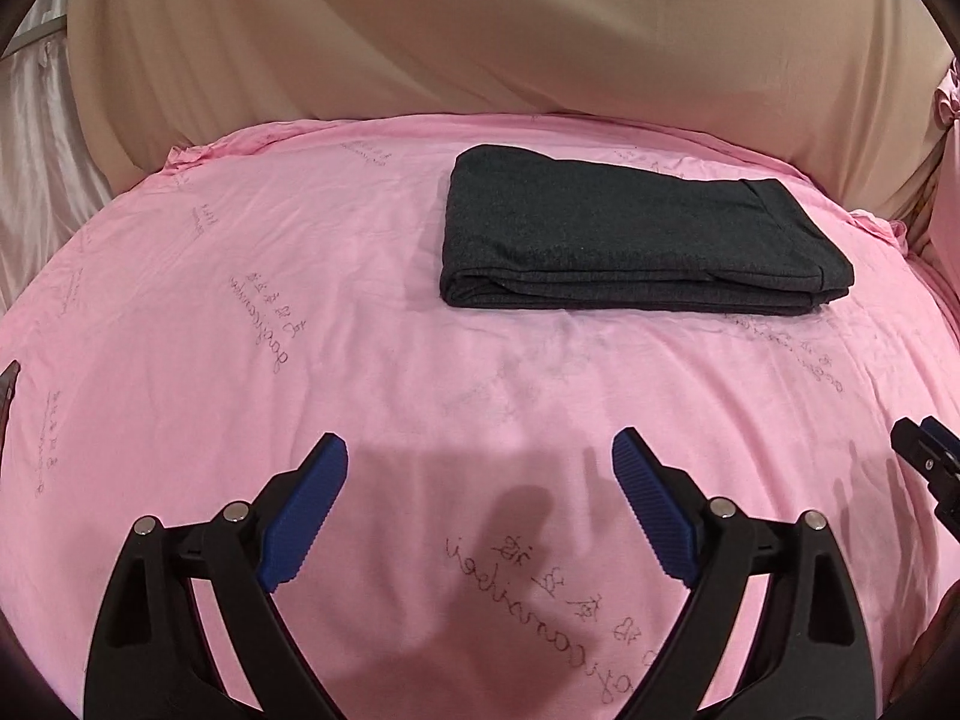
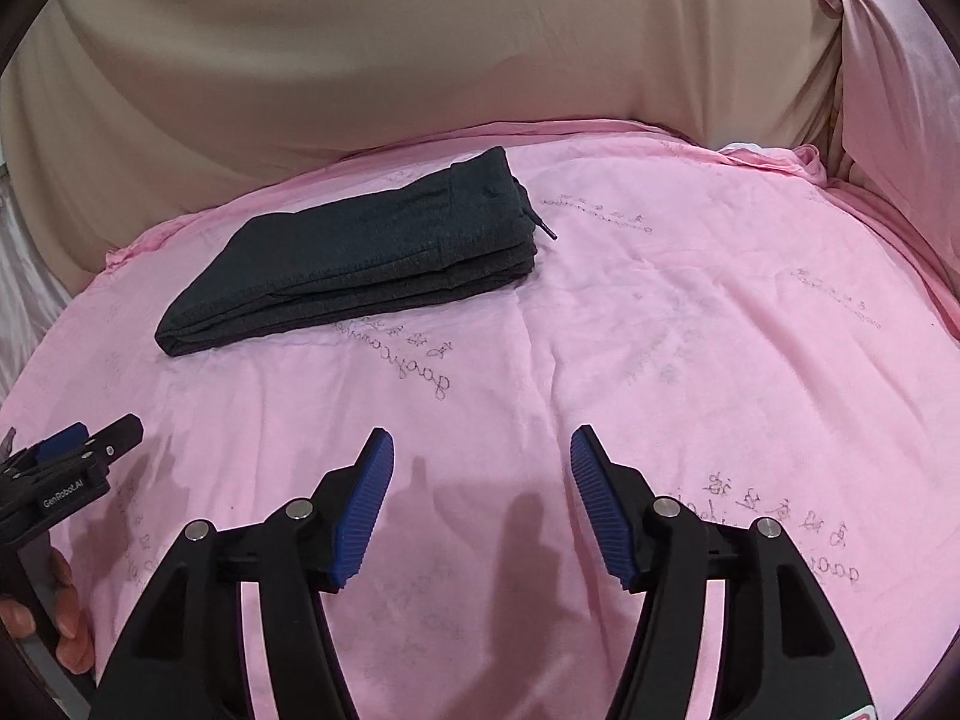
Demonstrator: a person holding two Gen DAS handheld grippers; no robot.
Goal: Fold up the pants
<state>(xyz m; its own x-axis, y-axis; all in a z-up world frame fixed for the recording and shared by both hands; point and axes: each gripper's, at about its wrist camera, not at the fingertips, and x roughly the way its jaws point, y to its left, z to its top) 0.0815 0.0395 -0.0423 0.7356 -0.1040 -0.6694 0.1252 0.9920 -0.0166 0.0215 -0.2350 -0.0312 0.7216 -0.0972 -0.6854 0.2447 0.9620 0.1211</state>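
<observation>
The dark grey pants (image 1: pixel 636 234) lie folded into a flat stacked rectangle on the pink sheet (image 1: pixel 240 312), toward its far side. From the right wrist view the pants (image 2: pixel 360 258) sit at the upper left, with a drawstring end sticking out at their right. My left gripper (image 1: pixel 480 450) hovers open over bare sheet, well short of the pants, nothing between its blue pads. My right gripper (image 2: pixel 482 444) is open too, over bare sheet (image 2: pixel 690 330) to the right of the pants. Each gripper shows at the edge of the other's view.
A beige cloth (image 1: pixel 480 30) hangs behind the far edge of the sheet. Pale pink fabric (image 2: pixel 888 60) bunches at the right. A hand (image 2: pixel 66 636) holds the left gripper's handle at the lower left of the right wrist view.
</observation>
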